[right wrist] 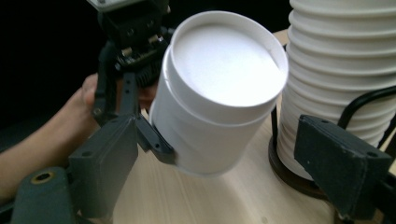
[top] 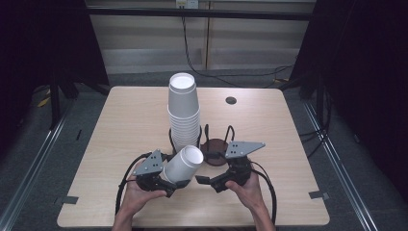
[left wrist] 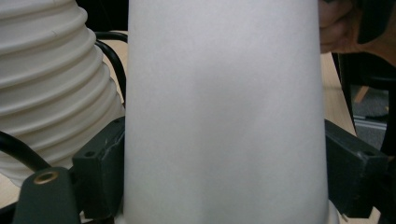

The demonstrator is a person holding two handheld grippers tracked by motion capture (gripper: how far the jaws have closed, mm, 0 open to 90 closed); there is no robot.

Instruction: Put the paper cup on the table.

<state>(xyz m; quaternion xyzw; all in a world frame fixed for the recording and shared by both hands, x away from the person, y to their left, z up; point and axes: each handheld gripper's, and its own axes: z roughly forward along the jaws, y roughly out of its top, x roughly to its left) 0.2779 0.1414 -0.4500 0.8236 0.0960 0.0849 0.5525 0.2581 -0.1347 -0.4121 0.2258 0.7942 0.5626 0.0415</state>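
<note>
A tall stack of upside-down white cups [top: 183, 113] stands in a black wire holder [top: 215, 145] at the table's middle. My left gripper [top: 174, 185] is shut on a single white cup [top: 184, 163], which lies tilted just in front of the stack with its closed base pointing up and to the right. In the left gripper view the cup [left wrist: 224, 112] sits between both jaws, with the stack [left wrist: 46, 84] to its left. My right gripper [top: 211, 182] is open just right of the cup. Its jaws frame the cup's base [right wrist: 224, 88] without touching it.
The light wooden table [top: 120, 120] has a small round hole [top: 231, 100] at the back right. Dark curtains flank both sides. Cables trail from both grippers toward the table's front edge. Bare wood lies to the left and right of the holder.
</note>
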